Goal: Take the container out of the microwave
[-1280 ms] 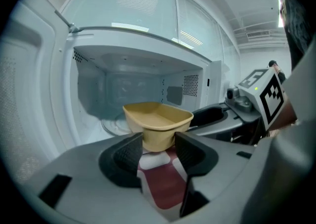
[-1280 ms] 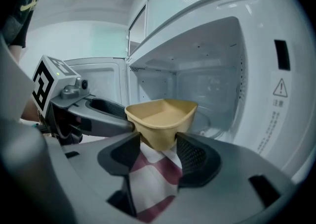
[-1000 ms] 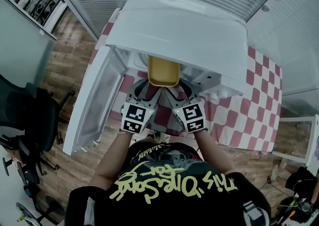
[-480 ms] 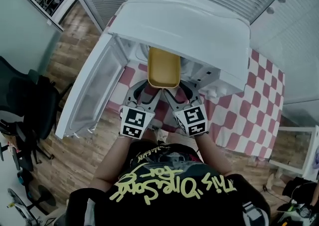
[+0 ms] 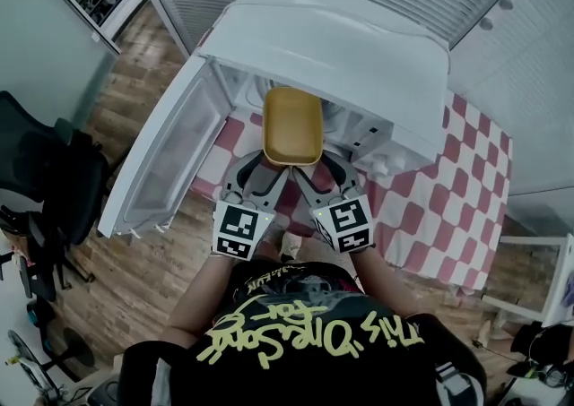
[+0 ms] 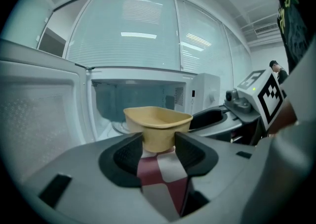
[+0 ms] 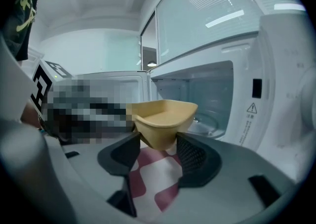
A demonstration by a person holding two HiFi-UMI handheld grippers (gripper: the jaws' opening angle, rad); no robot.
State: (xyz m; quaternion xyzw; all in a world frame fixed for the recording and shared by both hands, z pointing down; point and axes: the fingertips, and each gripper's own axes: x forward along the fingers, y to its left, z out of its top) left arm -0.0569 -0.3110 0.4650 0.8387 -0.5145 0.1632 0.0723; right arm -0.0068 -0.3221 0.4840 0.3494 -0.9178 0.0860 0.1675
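Observation:
A yellow rectangular container (image 5: 291, 125) hangs in the air just in front of the open white microwave (image 5: 332, 46), above the checkered table. My left gripper (image 5: 266, 160) is shut on its near left corner, and my right gripper (image 5: 316, 162) on its near right corner. In the left gripper view the container (image 6: 157, 121) sits pinched between the two dark jaws of the gripper (image 6: 158, 141), with the microwave cavity (image 6: 133, 102) behind it. The right gripper view shows the container (image 7: 163, 119) held by the gripper (image 7: 158, 145) the same way. The container looks empty.
The microwave door (image 5: 166, 162) stands swung wide open to the left. A red-and-white checkered cloth (image 5: 439, 207) covers the table under and right of the microwave. A black office chair (image 5: 40, 180) stands on the wooden floor at the left.
The container has come further out of the microwave toward me, held by both grippers. More of it now shows clear of the microwave's top edge.

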